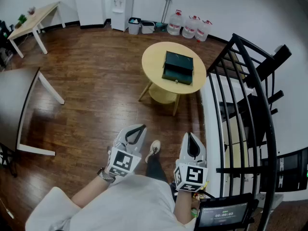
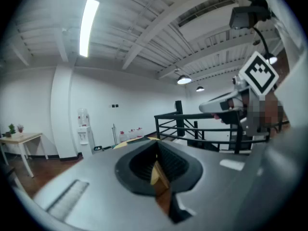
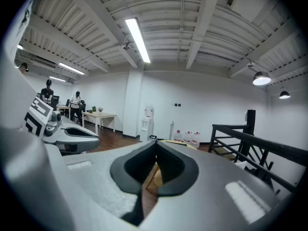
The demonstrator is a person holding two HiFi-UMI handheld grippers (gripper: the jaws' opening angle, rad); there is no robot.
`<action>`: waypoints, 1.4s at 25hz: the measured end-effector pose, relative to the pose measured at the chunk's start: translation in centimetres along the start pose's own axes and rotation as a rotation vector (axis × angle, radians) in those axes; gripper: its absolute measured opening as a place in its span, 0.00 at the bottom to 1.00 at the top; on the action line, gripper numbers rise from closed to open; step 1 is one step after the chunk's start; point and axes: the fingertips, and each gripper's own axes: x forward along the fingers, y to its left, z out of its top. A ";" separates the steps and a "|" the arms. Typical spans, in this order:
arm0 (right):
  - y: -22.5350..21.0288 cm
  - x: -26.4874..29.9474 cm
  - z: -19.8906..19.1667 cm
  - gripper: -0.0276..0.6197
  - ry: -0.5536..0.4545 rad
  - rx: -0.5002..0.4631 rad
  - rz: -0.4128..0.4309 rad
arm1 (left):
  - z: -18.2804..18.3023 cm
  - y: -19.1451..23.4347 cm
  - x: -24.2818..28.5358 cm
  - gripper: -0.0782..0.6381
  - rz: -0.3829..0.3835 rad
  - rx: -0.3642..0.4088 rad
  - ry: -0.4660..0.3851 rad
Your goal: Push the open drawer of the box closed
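Nearest the person, both tools were held at waist height above a white-sleeved torso, side by side and pointing forward a little below level. The left gripper [image 1: 140,129] had its jaws pressed together at the tips with nothing between them; its own view [image 2: 156,150] showed only the round table's edge through the hollow behind the tips. The right gripper [image 1: 191,136] looked the same, its jaws meeting at the tips and empty [image 3: 154,150]. One shoe [image 1: 153,149] showed on the dark wooden floor [image 1: 96,81] between the two tools. Well beyond them, across a bare stretch of floor, stood the round wooden table [image 1: 153,57], close beside the black stair railing [image 1: 250,88]. On it sat the dark green box [image 1: 178,61], and its drawer [image 1: 176,77] appeared to stick out from the side facing the person, a small pale knob at its front. Farther off, against the white wall, were a water dispenser [image 1: 121,3] and three water bottles [image 1: 190,27]. By this reckoning the task had not begun: neither gripper was anywhere near the box, the drawer was open, and the whole approach was left, then setting a closed tip against the drawer front and pushing it in until flush with the box.
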 end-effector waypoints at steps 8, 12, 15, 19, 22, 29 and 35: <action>-4.1 7.4 -0.2 0.05 0.007 -0.017 0.008 | 0.6 2.8 6.4 0.12 0.026 -0.039 0.025; -5.6 11.3 1.8 0.05 -0.025 -0.039 0.047 | 1.0 4.3 9.7 0.12 0.037 -0.065 0.058; -7.7 13.9 2.0 0.05 -0.018 -0.016 0.057 | 1.8 5.3 13.0 0.12 0.049 -0.102 0.066; -10.7 17.2 2.0 0.05 -0.008 -0.022 0.053 | 2.8 6.8 17.2 0.12 0.088 -0.116 0.068; -12.4 19.1 2.0 0.05 0.004 -0.024 0.061 | 3.1 7.7 19.4 0.12 0.106 -0.136 0.080; -13.2 22.5 1.9 0.05 0.047 0.009 0.088 | 3.4 8.9 21.9 0.12 0.096 -0.159 0.098; -12.5 24.6 2.1 0.05 0.066 0.017 0.079 | 3.5 10.4 23.7 0.12 0.073 -0.173 0.090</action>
